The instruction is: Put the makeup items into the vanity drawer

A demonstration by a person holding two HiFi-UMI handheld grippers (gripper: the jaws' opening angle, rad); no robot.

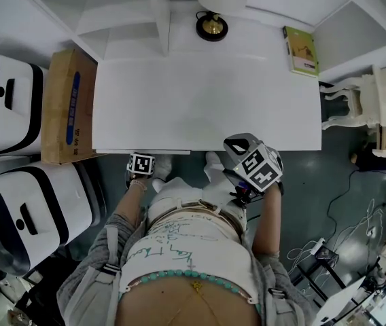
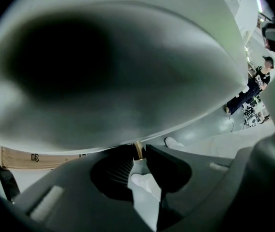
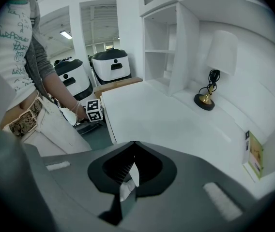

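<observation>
Beneath white vanity (image 1: 206, 100), left tool (image 2: 138, 147) gripping small brass knob (image 2: 138, 152)

The broad white desk (image 1: 206, 100) looks smooth and matt. The brown cardboard box (image 1: 67, 107) is dull and papery. The round black lamp base (image 1: 211, 26) is glossy, its centre polished brass. The left claw (image 2: 139, 147) and right claw (image 3: 133, 144) are matt grey plastic. The small brass-coloured knob (image 2: 138, 151) in the left gleams.

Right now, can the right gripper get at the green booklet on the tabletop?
Probably yes. The right gripper hangs at the table's front edge, jaws together and empty, and the tabletop between it and the green booklet is bare. The left gripper, closed on a brass knob, is off to the side.
</observation>
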